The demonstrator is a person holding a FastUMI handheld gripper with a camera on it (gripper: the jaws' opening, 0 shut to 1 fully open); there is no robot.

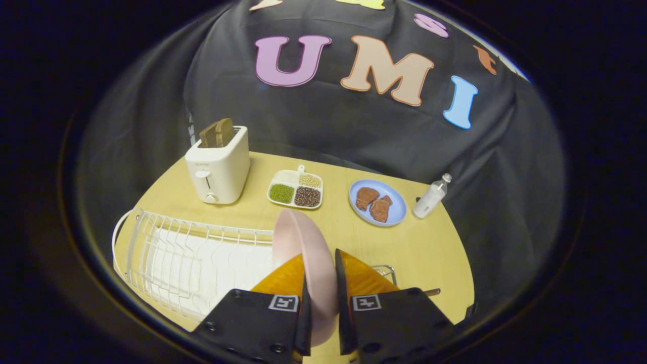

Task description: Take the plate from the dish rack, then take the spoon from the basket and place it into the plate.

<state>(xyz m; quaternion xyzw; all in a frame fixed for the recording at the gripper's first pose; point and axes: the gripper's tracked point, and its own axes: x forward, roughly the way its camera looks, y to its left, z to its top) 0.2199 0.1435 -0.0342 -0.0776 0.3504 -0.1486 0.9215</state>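
**Operator:** While the gripper has the pink plate clamped on edge between both fingers, I want it carried level and slowly, because the grip is only on the rim and a thin disc can pivot there.

**Partner:** Where does the plate sit now?

**Operator:** Upright between the fingers, just above the right end of the white wire dish rack. I judge it is clear of the wires, though I cannot tell for sure from here.

**Partner:** Where would you set it down?

**Operator:** On the bare yellow table ahead and to the right of the fingers. Beyond that stand a blue plate with brown pieces, a divided tray of beans and a small bottle; a toaster is farther left. I keep short of all of them.

**Partner:** And the edges?

**Operator:** The table's rounded edge runs close on the right. A wire basket's corner peeks just beside the right finger; I avoid clipping it while lowering.
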